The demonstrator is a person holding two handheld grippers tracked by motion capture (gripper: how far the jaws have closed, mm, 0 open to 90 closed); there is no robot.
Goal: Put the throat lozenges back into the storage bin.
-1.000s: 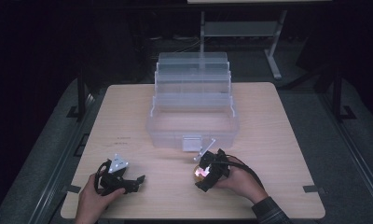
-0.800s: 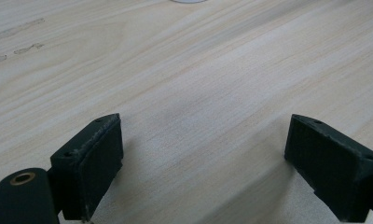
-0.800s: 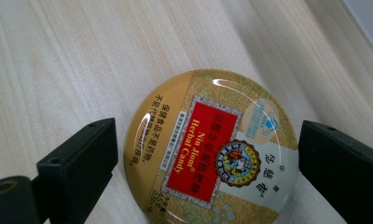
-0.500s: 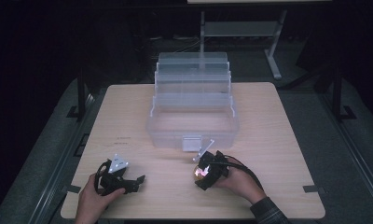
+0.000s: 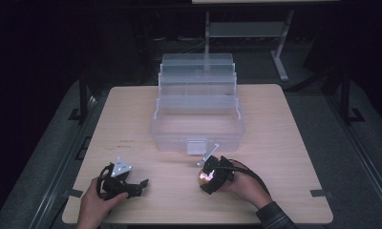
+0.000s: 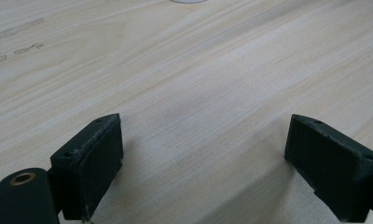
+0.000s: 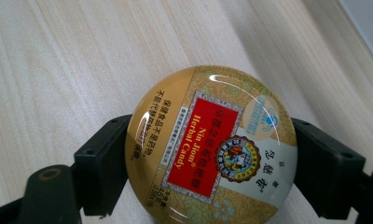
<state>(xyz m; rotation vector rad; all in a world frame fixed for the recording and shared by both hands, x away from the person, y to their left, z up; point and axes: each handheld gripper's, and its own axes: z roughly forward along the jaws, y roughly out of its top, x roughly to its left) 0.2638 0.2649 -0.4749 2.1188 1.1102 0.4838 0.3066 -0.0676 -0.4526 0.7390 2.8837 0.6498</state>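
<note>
Wooden table [image 5: 284, 143] unchanged: right tongs [image 7: 212, 163] still clamp candy tin [image 7: 211, 143]; left tongs [image 6: 203, 163] stay spread.

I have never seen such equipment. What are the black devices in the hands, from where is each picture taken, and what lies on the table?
A person holds a hand-held tool with two black jaws in each hand. The high view looks down on a wooden table with a clear plastic tiered box standing open. The other two pictures come from cameras riding on each tool. The left gripper has its jaws wide apart over bare wood, holding nothing. The right gripper has its jaws closed on a round gold candy tin labelled "Nin Jiom Herbal Candy".
</note>
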